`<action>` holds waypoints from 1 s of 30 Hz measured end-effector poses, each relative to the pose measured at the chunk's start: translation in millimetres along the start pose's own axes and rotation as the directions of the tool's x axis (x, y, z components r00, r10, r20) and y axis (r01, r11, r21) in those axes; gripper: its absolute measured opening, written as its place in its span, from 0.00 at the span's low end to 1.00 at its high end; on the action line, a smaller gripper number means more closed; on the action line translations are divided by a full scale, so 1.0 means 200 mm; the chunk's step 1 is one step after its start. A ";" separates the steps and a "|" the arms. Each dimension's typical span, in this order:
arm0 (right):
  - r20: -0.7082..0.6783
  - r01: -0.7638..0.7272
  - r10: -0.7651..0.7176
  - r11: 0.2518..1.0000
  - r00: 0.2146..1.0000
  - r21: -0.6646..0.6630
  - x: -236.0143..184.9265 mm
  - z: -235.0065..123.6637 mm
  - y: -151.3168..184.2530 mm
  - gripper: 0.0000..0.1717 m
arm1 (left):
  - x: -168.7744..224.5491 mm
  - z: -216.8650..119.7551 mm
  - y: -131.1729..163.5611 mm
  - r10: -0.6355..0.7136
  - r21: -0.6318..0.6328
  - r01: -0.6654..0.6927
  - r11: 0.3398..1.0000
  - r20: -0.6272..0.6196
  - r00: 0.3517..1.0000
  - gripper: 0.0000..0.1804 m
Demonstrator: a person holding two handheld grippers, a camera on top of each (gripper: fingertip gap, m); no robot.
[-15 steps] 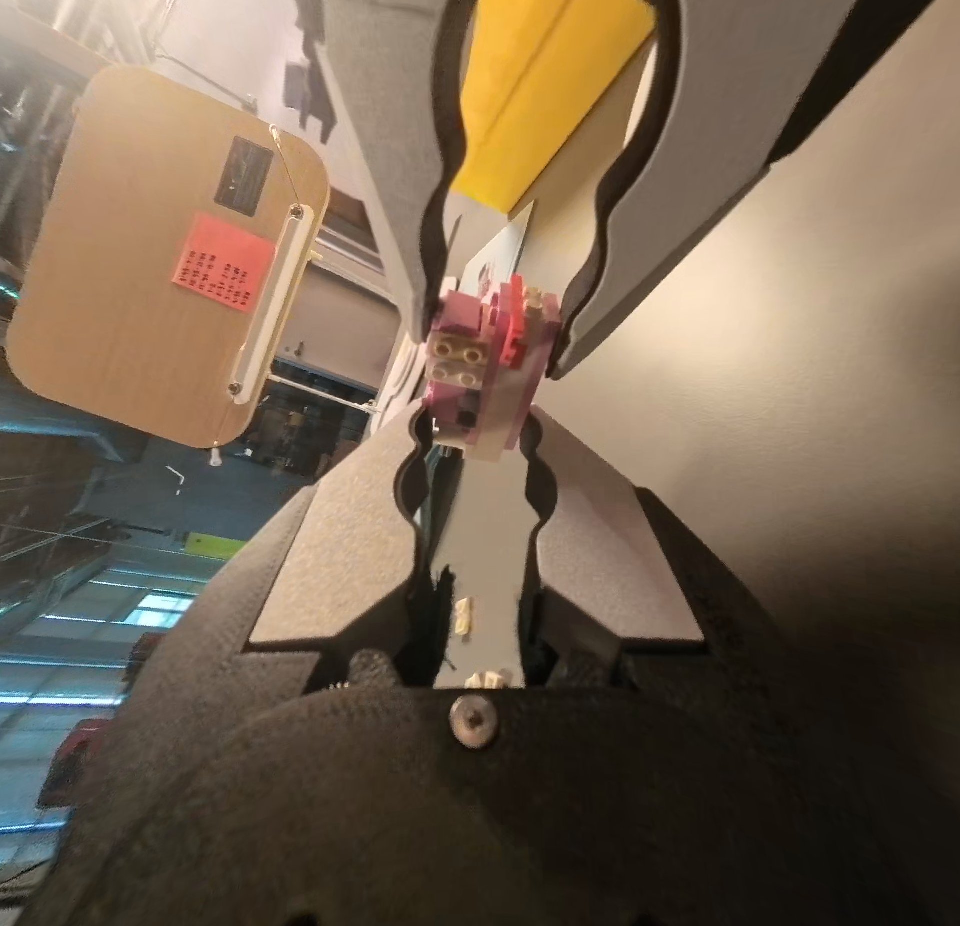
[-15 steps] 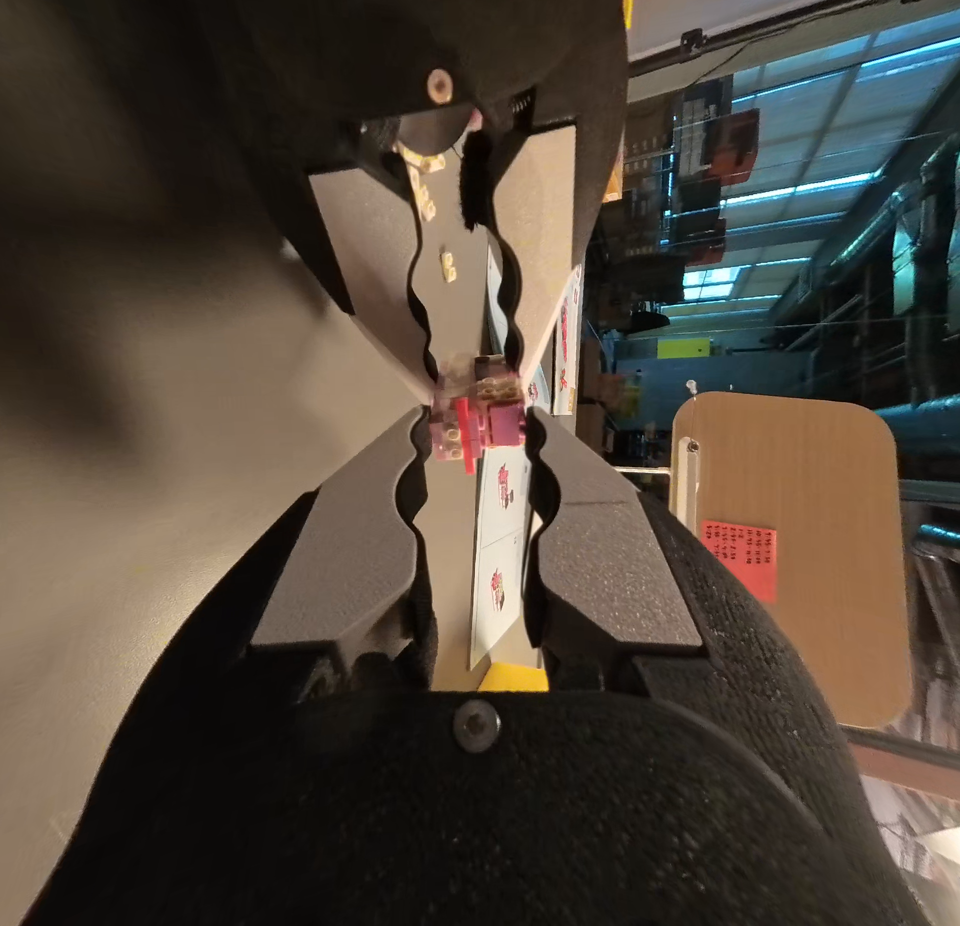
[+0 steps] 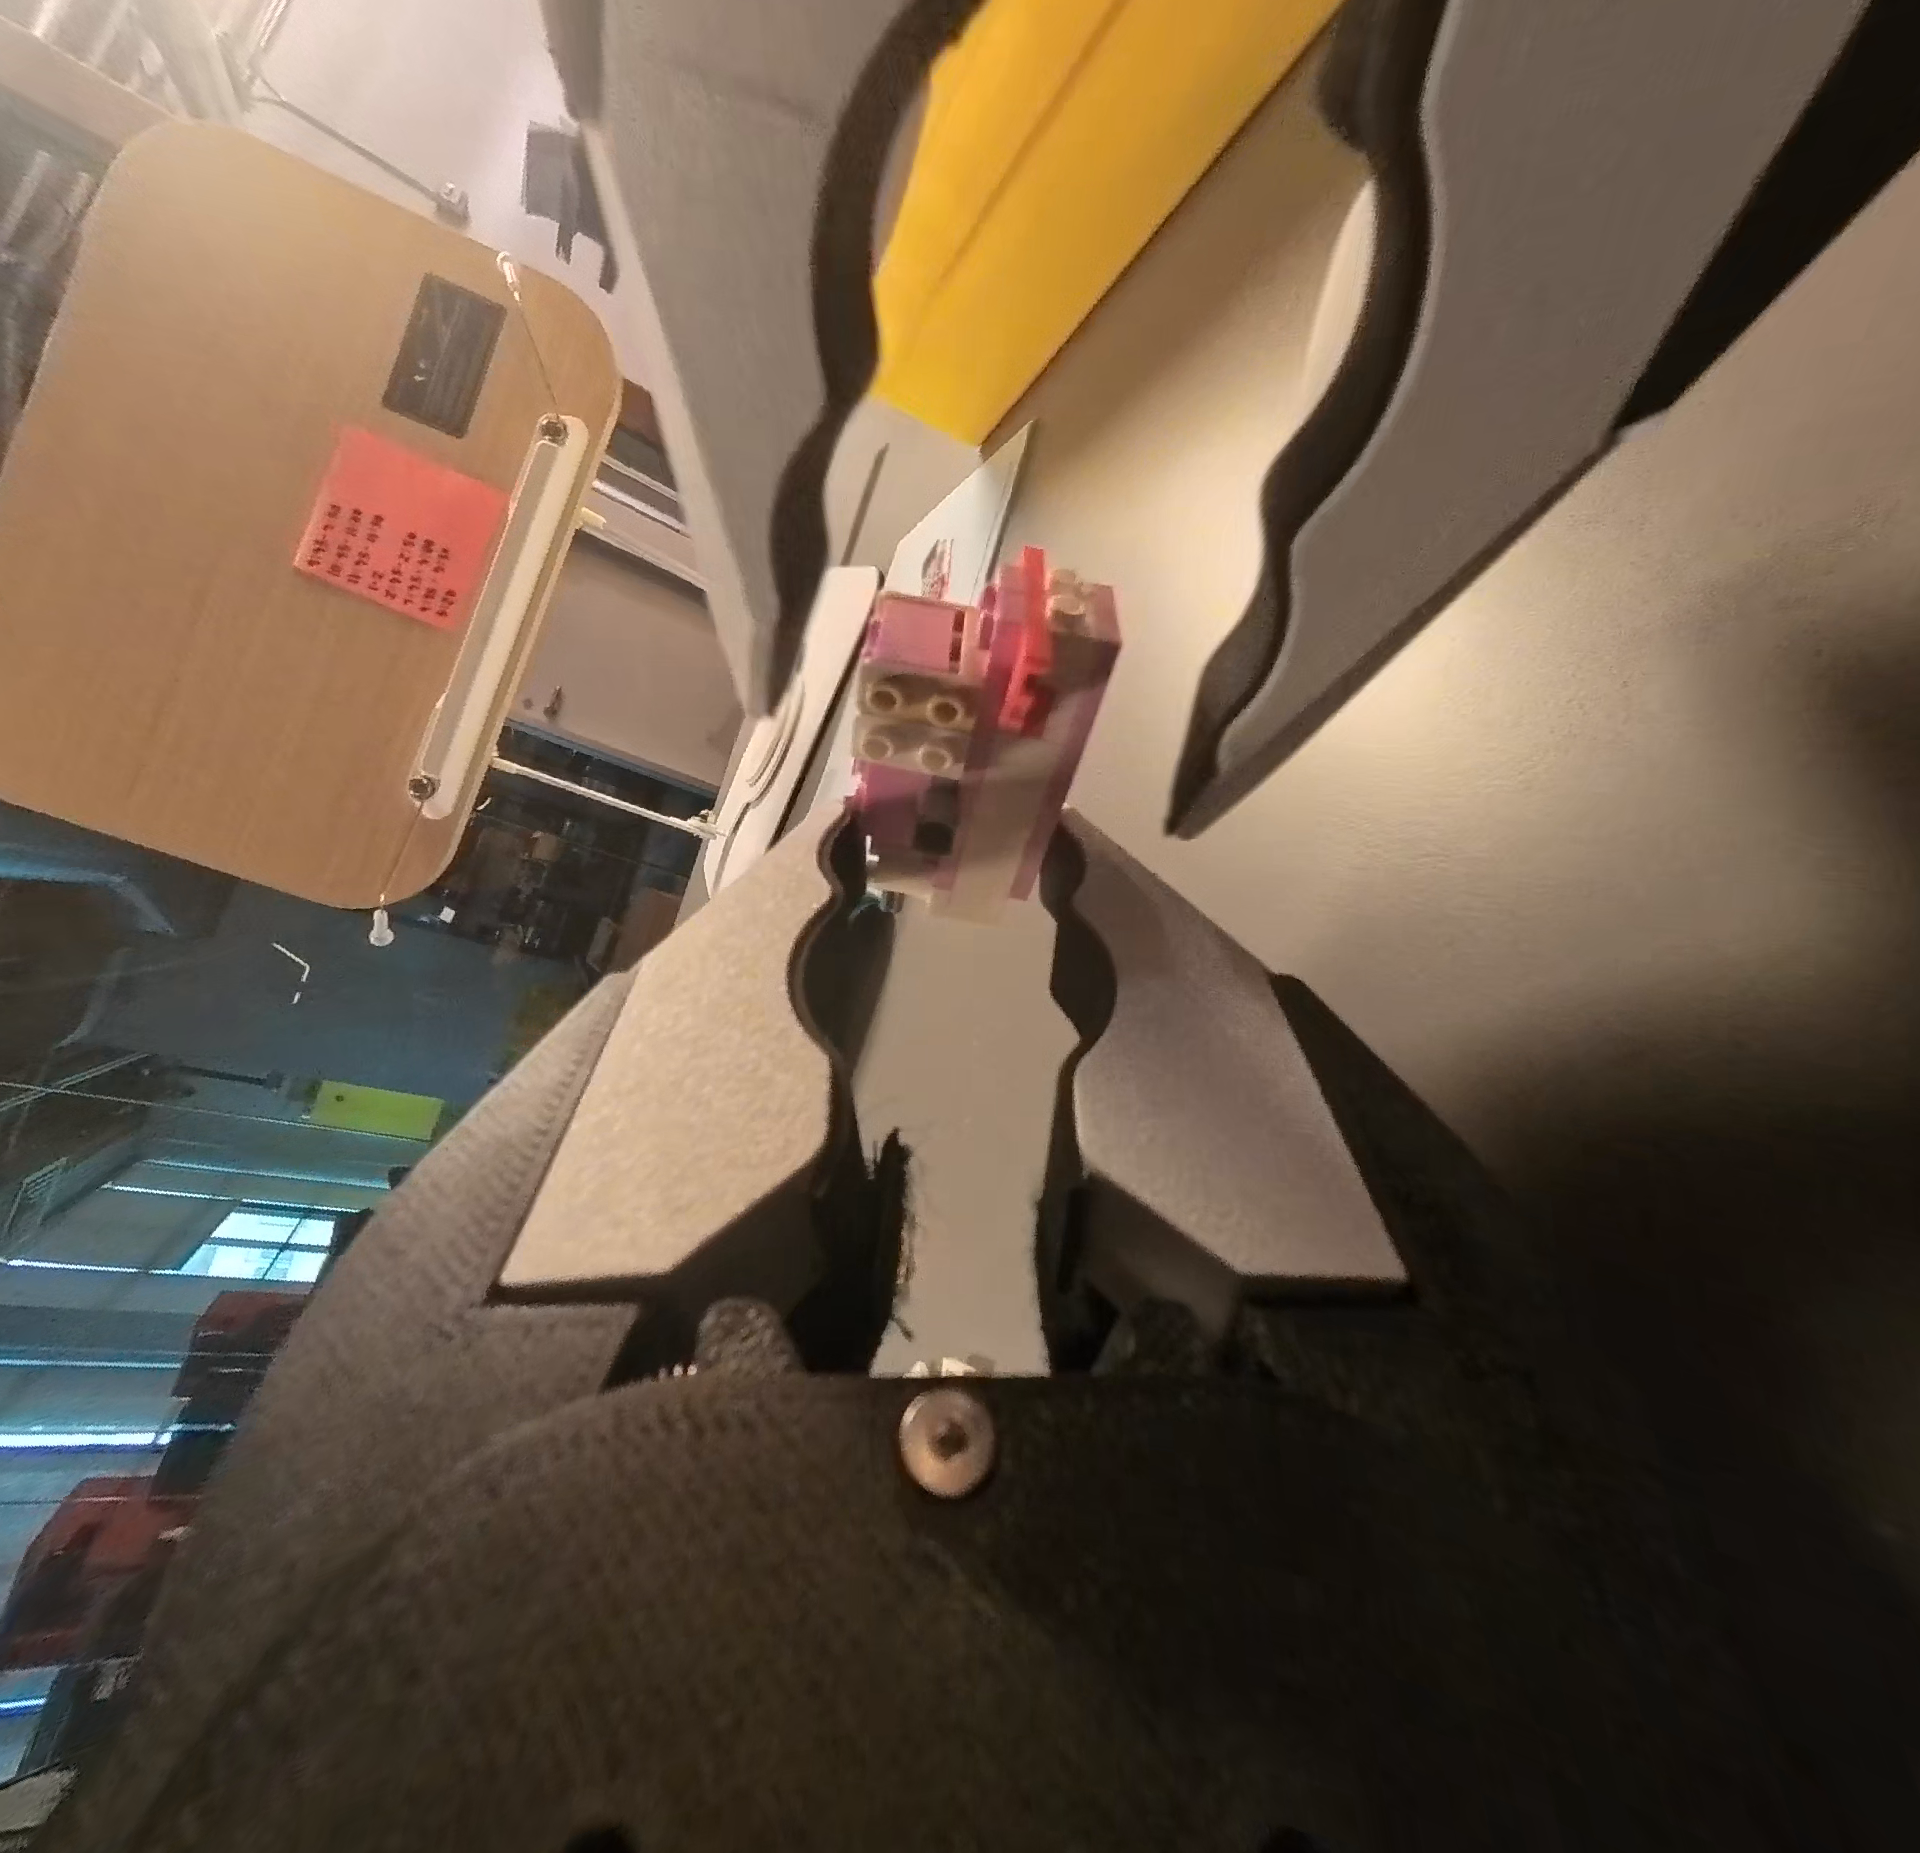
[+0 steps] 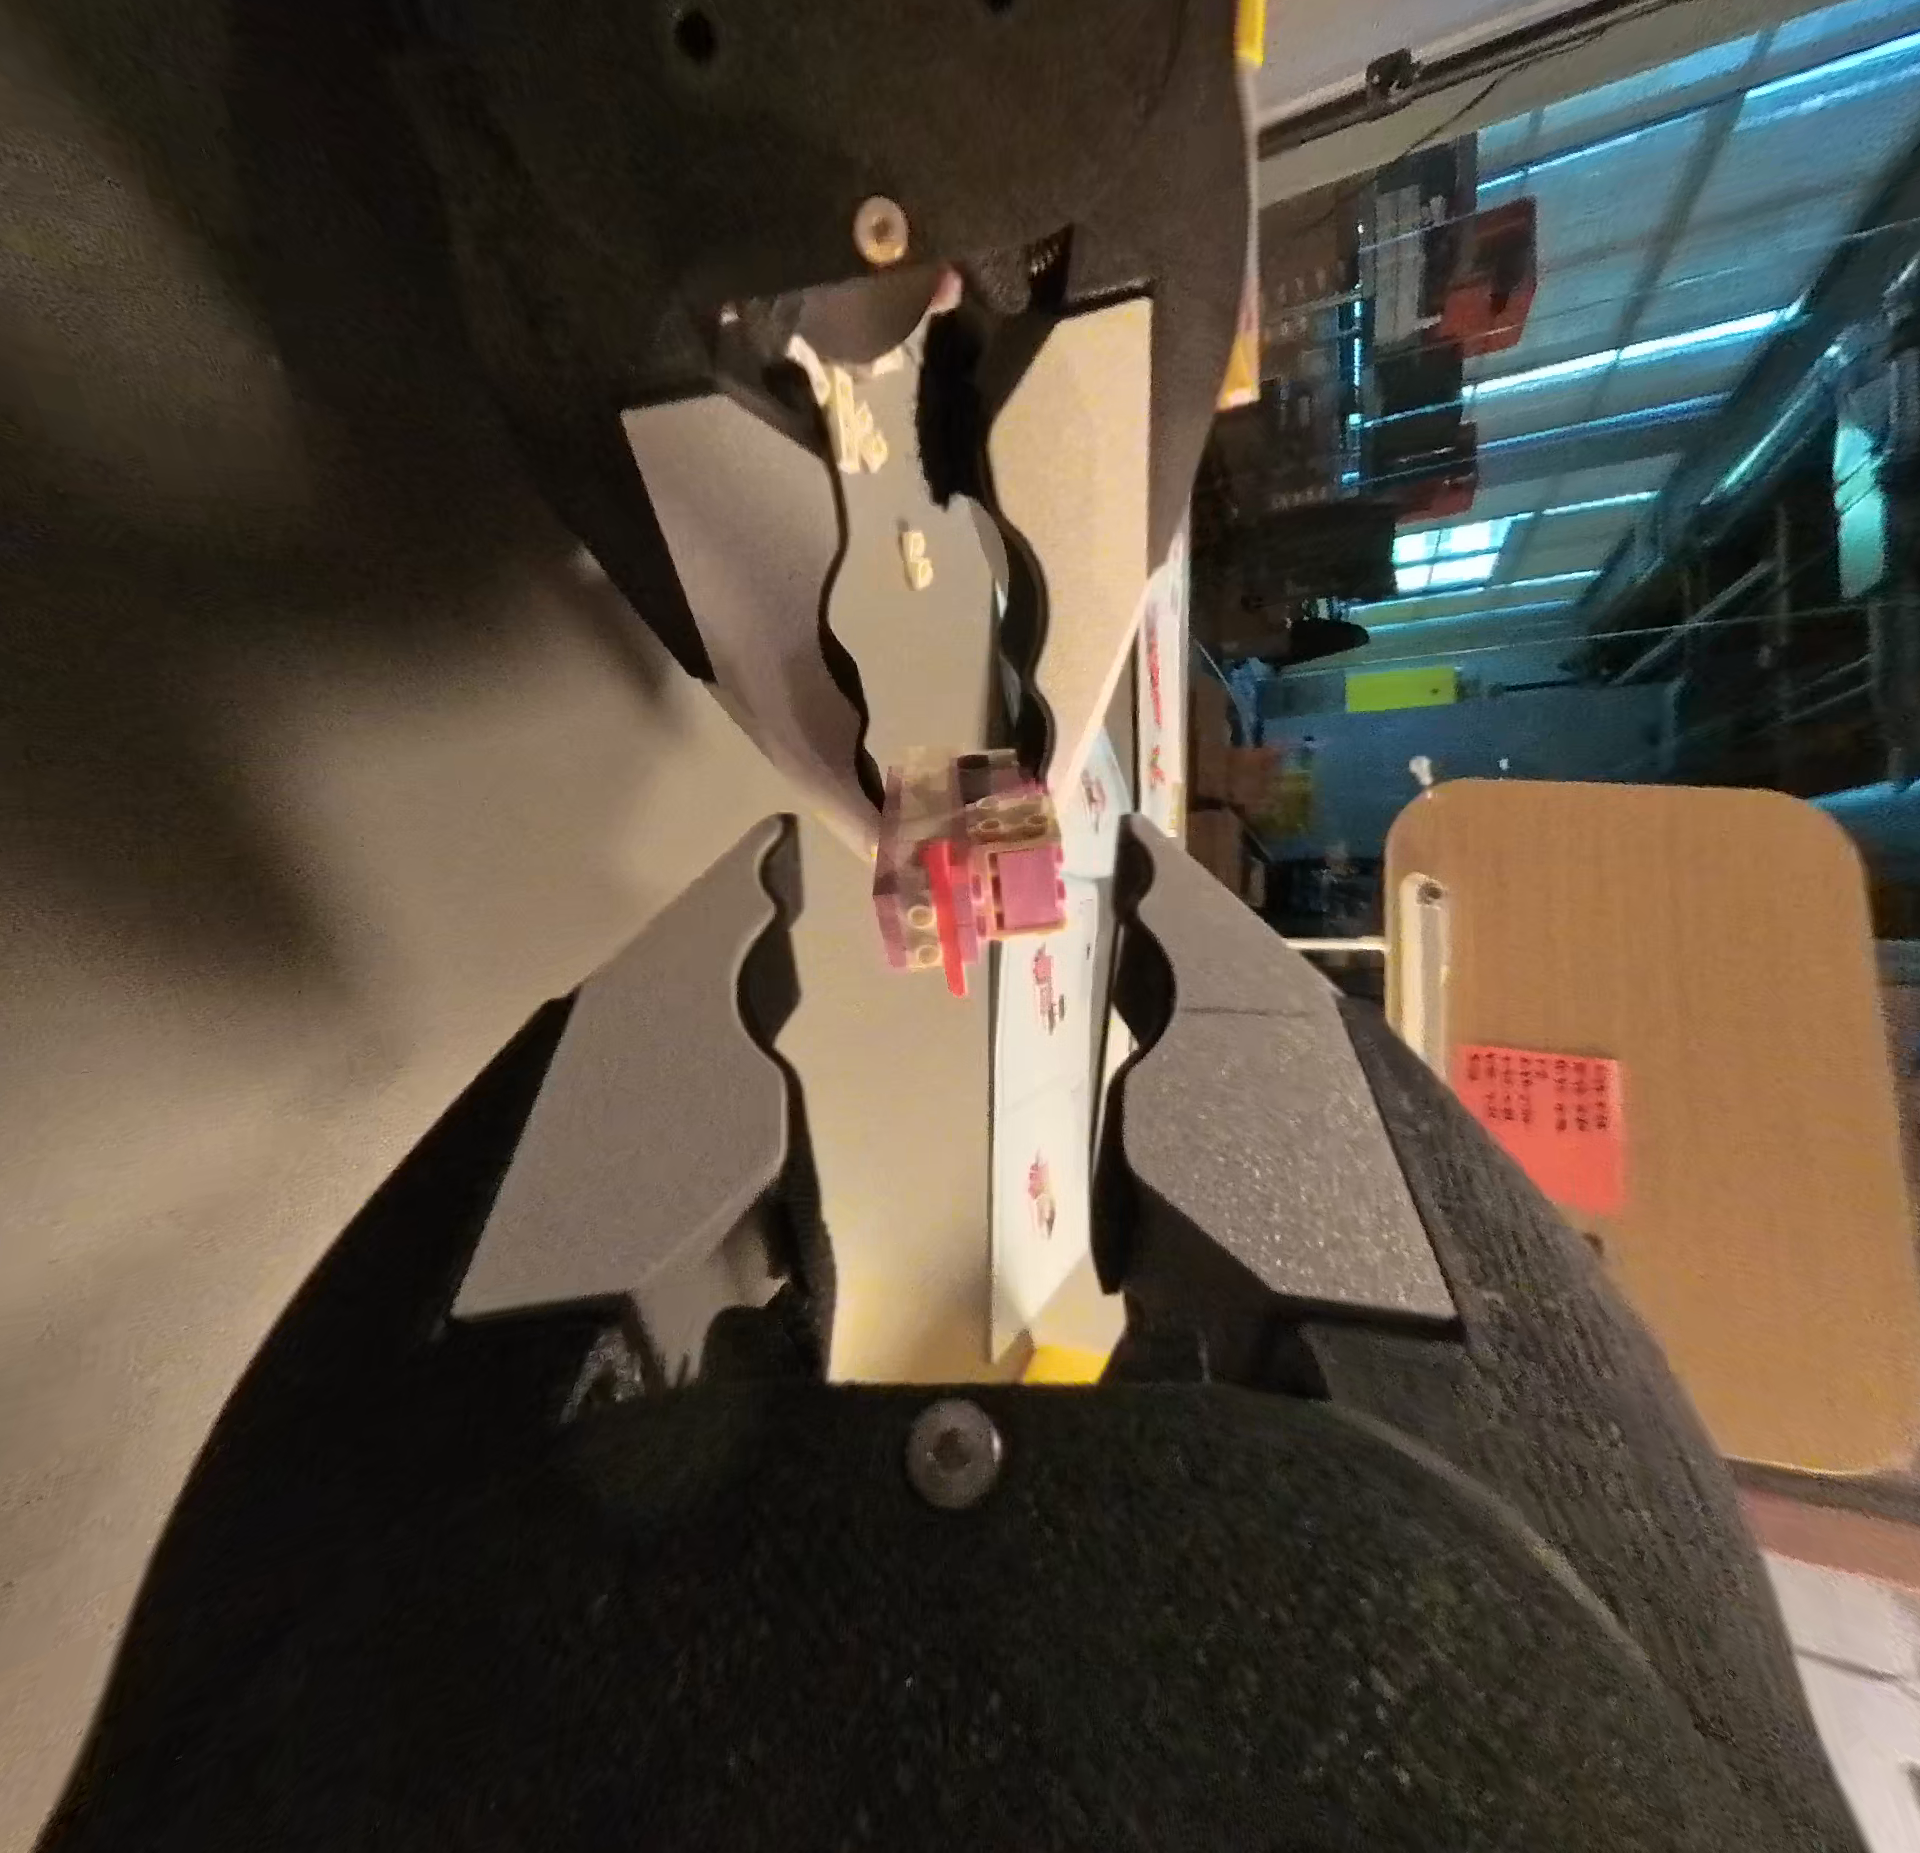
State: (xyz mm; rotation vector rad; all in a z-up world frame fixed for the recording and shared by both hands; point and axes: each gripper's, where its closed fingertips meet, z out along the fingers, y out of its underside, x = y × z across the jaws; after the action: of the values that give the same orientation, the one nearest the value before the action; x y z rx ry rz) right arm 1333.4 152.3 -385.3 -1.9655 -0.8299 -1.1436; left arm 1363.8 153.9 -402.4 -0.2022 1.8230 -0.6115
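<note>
I am gripping a small brick model [image 3: 971,754] of pink, purple, red and tan pieces between the fingertips of my left gripper [image 3: 951,847], both wavy black pads pressing against its lower end while the rest of it is sticking out past the tips. Directly opposite, my right gripper [image 4: 961,858] is facing the left one tip to tip, its jaws standing wide on either side of the model, with clear gaps between each pad and the bricks, so it is holding nothing. In the right wrist view the same model [image 4: 971,873] is hanging just beyond my right fingertips, pinched at its far end by the left gripper's fingers [image 4: 821,702] coming in from the top of the view. Both grippers are being held up in front of a pale beige surface [image 3: 1558,868]. Beside it a white printed sheet [image 4: 1049,1076] with small pink and red pictures is running along the surface near the model, and a yellow panel [image 3: 1039,193] is showing past the right gripper's fingers. Farther off, a light wooden board [image 3: 260,556] with rounded corners is carrying a white handle [image 3: 499,619] and a red sticker [image 3: 395,525].
</note>
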 end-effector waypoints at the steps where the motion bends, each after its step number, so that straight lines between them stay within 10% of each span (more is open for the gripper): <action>1: -0.002 -0.015 0.015 1.000 1.000 0.005 0.01 -0.01 0.00 0.38 | 0.00 0.00 0.00 0.001 -0.002 -0.001 1.000 -0.001 1.000 0.18; 30: 0.116 0.031 -0.031 1.000 0.993 0.004 -0.02 0.03 0.04 0.19 | 0.04 0.02 0.03 -0.017 -0.044 0.014 0.999 -0.063 0.998 0.18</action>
State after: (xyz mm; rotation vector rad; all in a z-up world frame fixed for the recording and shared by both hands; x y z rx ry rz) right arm 1341.1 151.8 -393.6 -2.0392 -0.9240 -1.0534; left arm 1365.6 154.3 -413.4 -0.2281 1.8989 -0.5957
